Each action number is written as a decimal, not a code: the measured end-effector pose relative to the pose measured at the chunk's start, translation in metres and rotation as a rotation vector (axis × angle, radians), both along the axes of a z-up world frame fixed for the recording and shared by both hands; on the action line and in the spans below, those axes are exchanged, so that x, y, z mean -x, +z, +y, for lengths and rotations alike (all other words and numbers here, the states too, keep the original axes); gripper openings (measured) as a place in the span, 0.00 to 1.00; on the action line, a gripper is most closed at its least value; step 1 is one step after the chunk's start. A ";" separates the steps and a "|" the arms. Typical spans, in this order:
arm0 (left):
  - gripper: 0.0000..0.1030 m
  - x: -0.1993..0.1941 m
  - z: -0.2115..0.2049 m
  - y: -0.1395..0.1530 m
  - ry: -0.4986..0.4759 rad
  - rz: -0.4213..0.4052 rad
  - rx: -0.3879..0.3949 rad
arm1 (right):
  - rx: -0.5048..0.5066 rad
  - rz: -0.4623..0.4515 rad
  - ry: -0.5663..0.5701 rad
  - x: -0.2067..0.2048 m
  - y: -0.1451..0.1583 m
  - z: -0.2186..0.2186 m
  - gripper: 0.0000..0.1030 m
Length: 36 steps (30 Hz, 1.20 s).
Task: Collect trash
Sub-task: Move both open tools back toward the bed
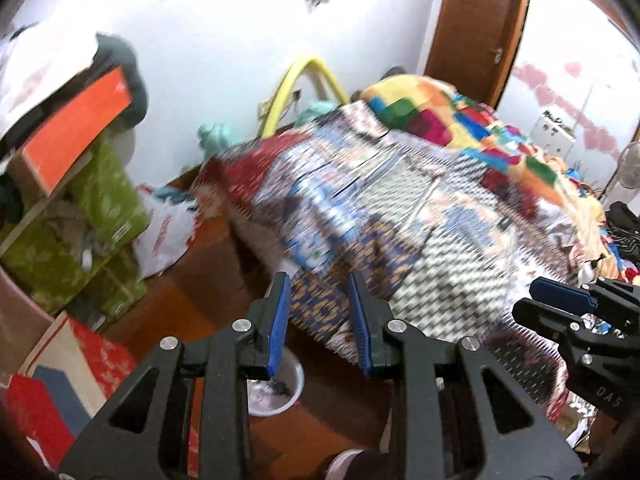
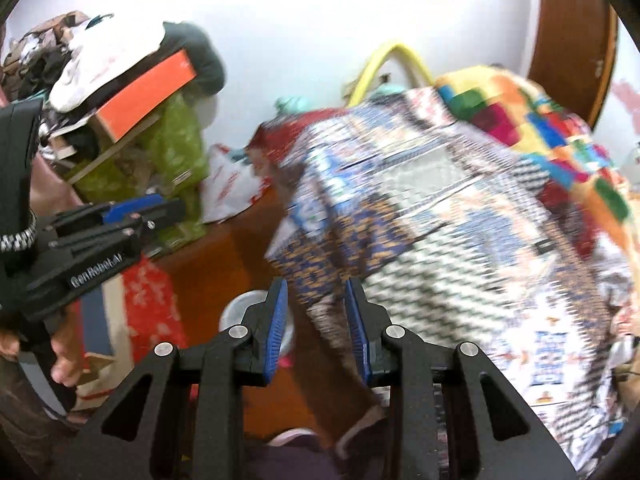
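A white bowl (image 1: 276,390) of scraps sits on the wooden floor (image 1: 216,280) by the corner of the bed (image 1: 420,216), right below both claws. The left claw (image 1: 319,322) and right claw (image 2: 316,326) are each partly spread and empty. The floor strip runs narrow between the bed edge and green boxes (image 1: 100,216); a white plastic bag (image 1: 166,232) lies at its far end.

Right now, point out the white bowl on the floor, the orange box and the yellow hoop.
white bowl (image 1: 280,394): left wrist view, on its rim and inside.
orange box (image 2: 146,92): right wrist view, on its orange face.
yellow hoop (image 1: 298,76): left wrist view, on its upper arc.
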<state>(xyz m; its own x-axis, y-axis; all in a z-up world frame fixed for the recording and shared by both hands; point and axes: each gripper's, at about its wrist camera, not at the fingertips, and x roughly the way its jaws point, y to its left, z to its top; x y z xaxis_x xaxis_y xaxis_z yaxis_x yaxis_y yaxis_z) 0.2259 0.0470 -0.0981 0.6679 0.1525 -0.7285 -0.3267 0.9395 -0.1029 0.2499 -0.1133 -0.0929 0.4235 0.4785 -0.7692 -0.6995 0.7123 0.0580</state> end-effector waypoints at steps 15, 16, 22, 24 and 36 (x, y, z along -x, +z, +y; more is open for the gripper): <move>0.56 -0.112 -0.123 0.038 -0.197 -0.121 -0.042 | 0.021 -0.126 -0.233 -0.079 0.021 -0.123 0.48; 0.58 -0.125 -0.131 0.035 -0.207 -0.115 -0.042 | 0.026 -0.122 -0.248 -0.087 0.019 -0.129 0.49; 0.58 -0.182 -0.159 0.002 -0.266 -0.059 -0.022 | 0.029 -0.058 -0.350 -0.140 -0.005 -0.167 0.49; 0.58 -0.198 -0.166 -0.011 -0.278 -0.040 -0.023 | 0.032 -0.036 -0.373 -0.155 -0.016 -0.174 0.49; 0.58 -0.271 -0.179 -0.123 -0.275 0.127 0.003 | -0.003 0.163 -0.475 -0.258 -0.102 -0.176 0.49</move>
